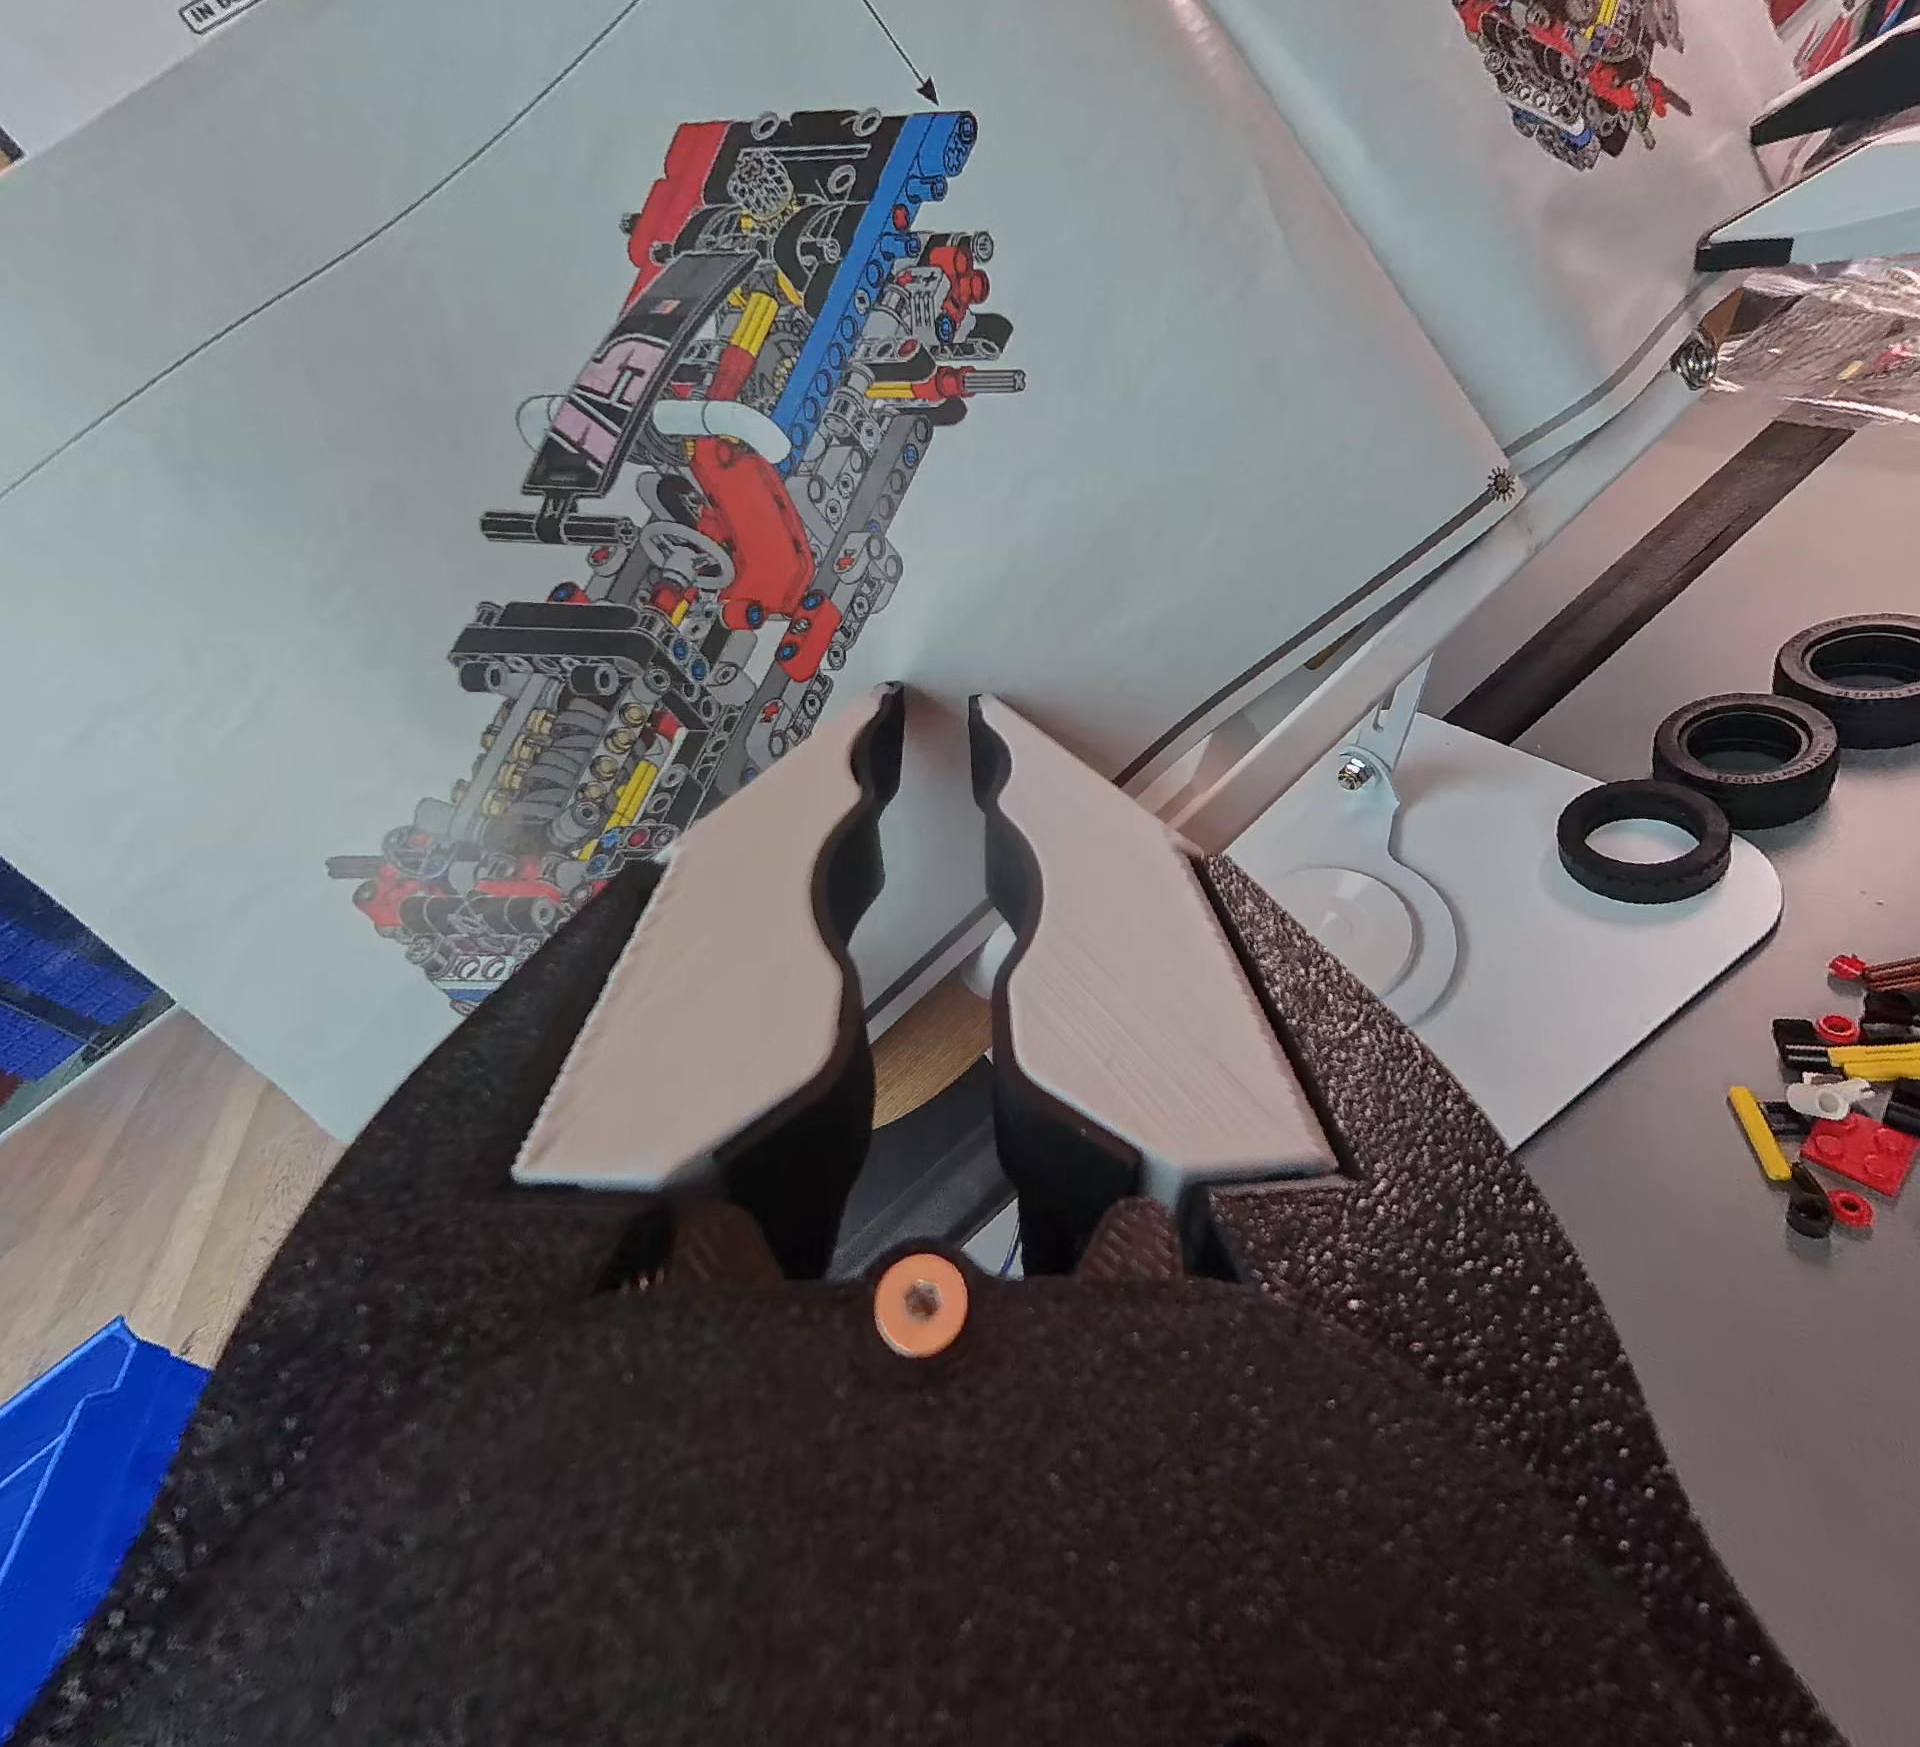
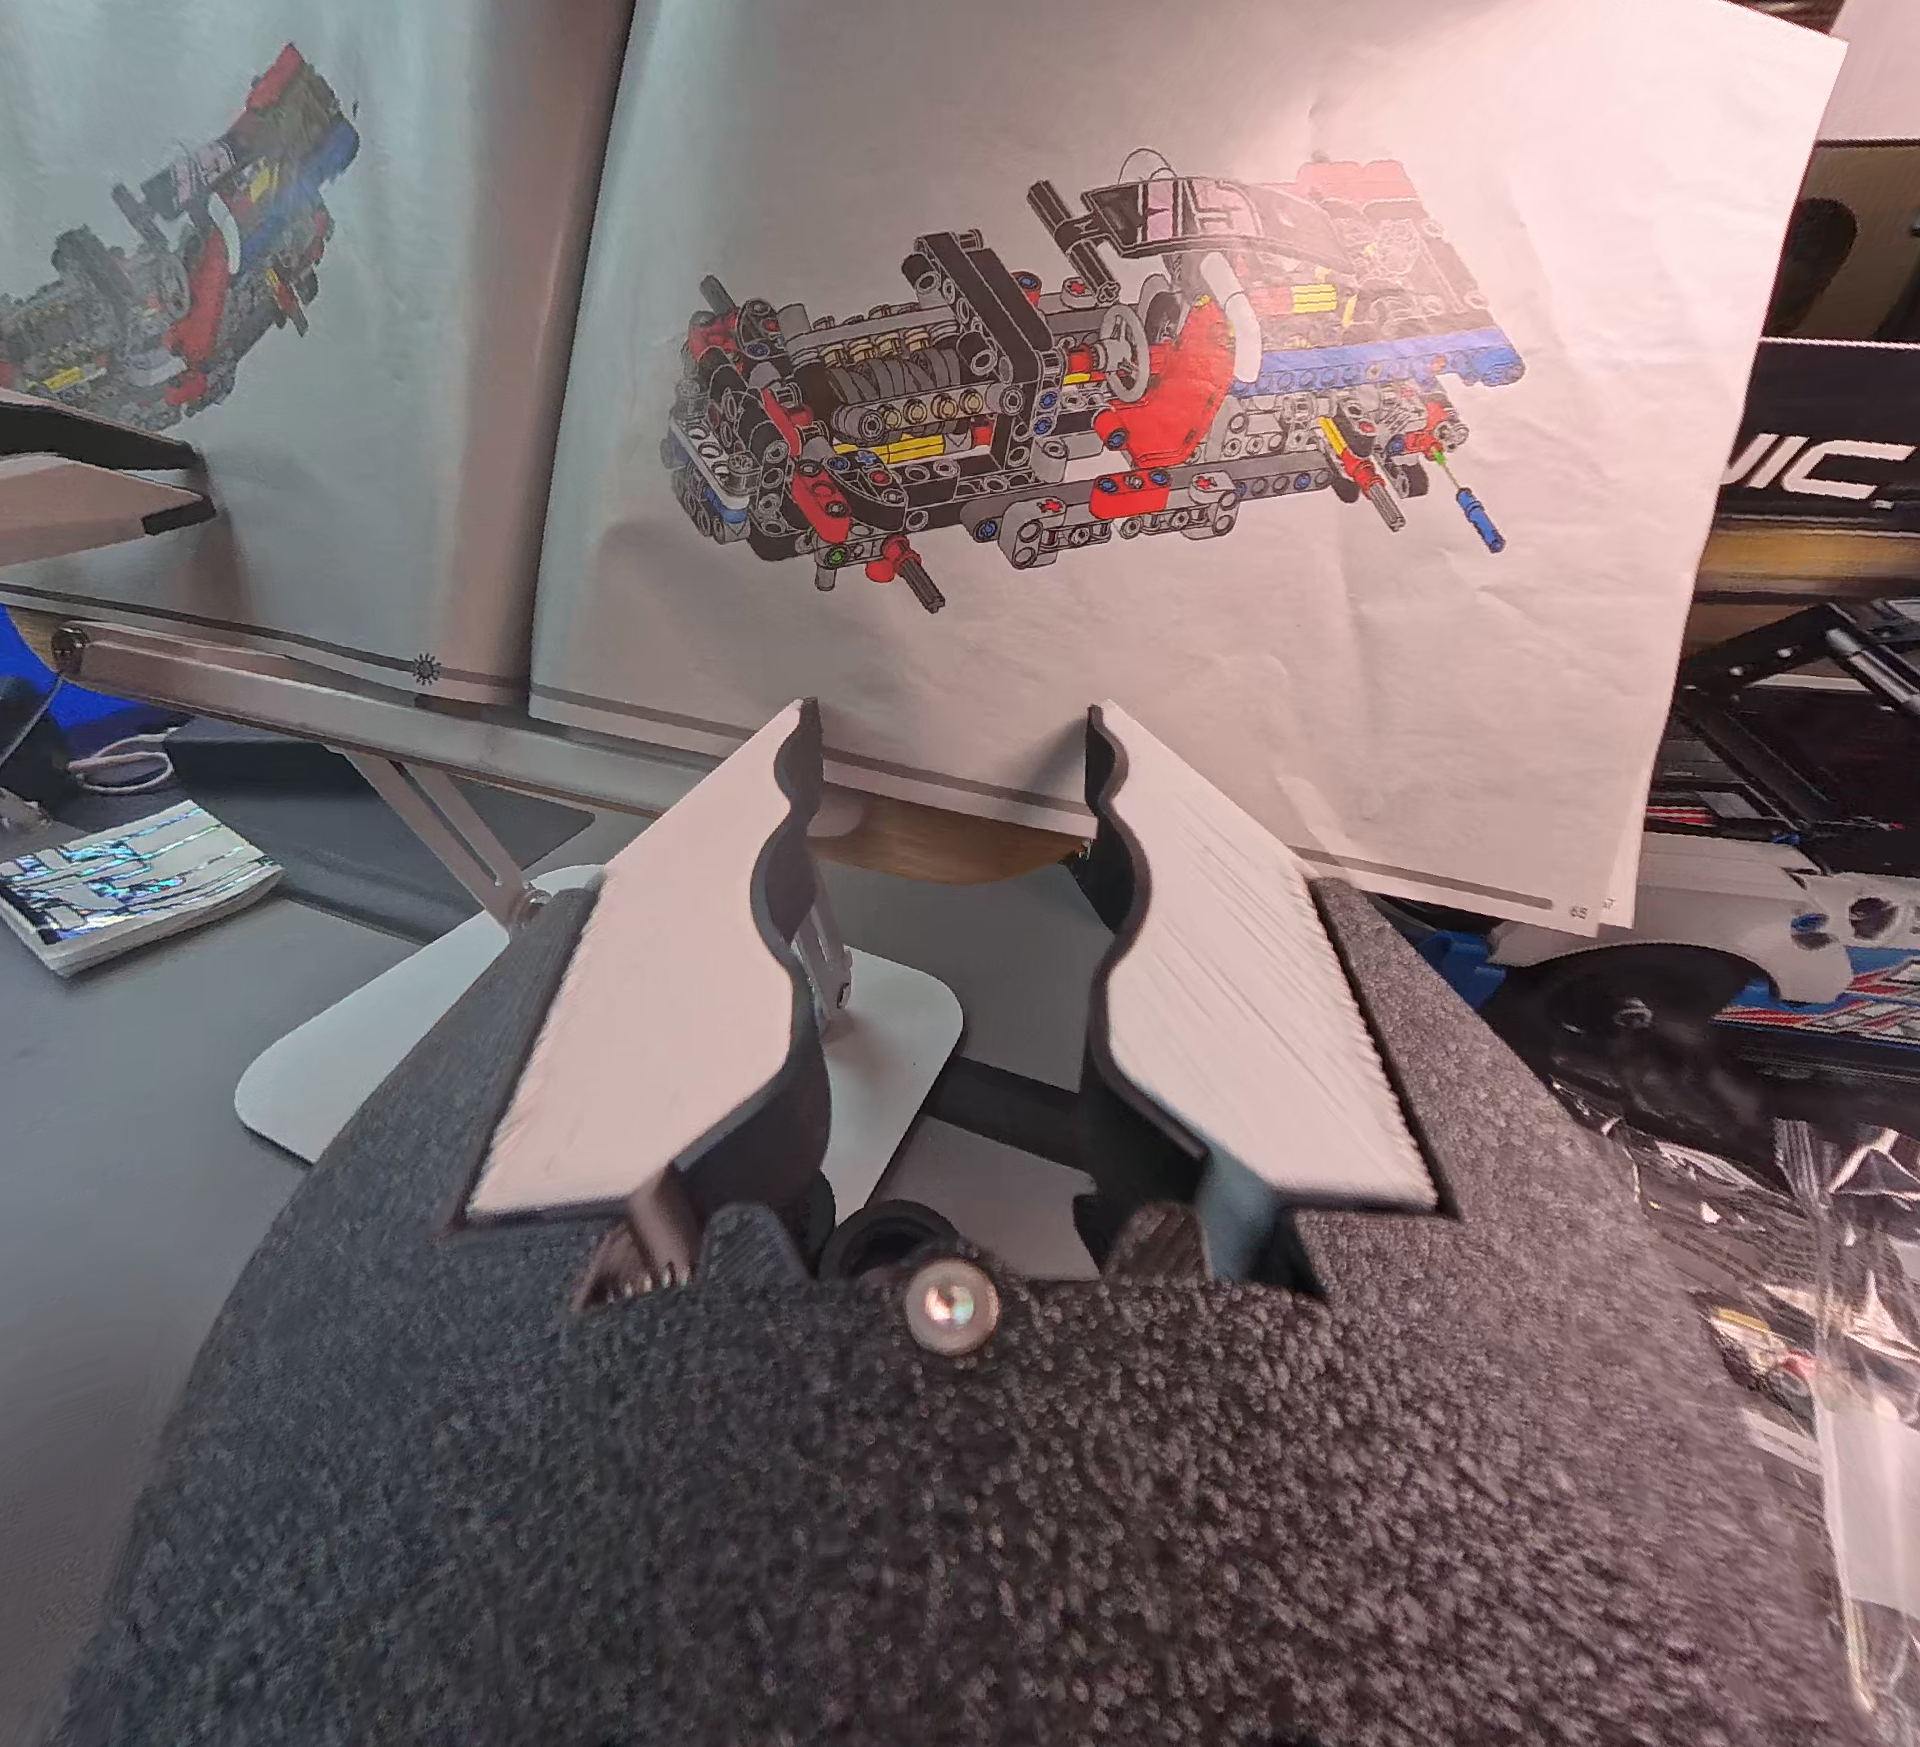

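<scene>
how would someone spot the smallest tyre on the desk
Find the white stand base under the booklet. Three black tyres run in a row off its right corner. The smallest tyre is the only one lying on the base.

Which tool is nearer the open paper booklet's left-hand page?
Left. The left tool touches the left-hand page low down; the right tool sits open before the right-hand page.

Booklet (image 2: 1143, 347) hides most of its stand (image 2: 582, 1022).

Grey table (image 1: 1714, 1385): stand base (image 1: 1621, 949), three tyres (image 1: 1745, 747), loose bricks (image 1: 1849, 1089).
</scene>
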`<action>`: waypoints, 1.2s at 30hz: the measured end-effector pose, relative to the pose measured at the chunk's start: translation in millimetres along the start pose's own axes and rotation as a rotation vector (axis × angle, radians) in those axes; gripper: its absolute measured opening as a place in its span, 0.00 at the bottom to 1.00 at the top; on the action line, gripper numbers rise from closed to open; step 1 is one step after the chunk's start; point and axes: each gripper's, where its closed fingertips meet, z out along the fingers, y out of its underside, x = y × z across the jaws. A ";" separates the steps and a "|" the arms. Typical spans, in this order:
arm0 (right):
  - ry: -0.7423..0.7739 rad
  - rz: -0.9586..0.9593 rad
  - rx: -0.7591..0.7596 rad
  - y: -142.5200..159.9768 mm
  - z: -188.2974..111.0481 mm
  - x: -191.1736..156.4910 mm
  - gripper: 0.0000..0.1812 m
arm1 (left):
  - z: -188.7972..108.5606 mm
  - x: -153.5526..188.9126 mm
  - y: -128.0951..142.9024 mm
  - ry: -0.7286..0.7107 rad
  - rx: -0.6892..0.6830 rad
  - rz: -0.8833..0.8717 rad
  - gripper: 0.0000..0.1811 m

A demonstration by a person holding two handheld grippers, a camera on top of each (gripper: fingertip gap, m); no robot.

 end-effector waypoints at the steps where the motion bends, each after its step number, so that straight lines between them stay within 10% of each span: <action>1: 0.001 0.005 0.004 -0.8 -0.4 1.4 0.28 | -0.1 0.0 0.0 0.000 0.002 -0.001 0.06; 36: 0.022 0.032 0.011 -2.3 -3.5 15.5 0.28 | 0.1 0.3 0.3 -0.001 0.005 -0.011 0.06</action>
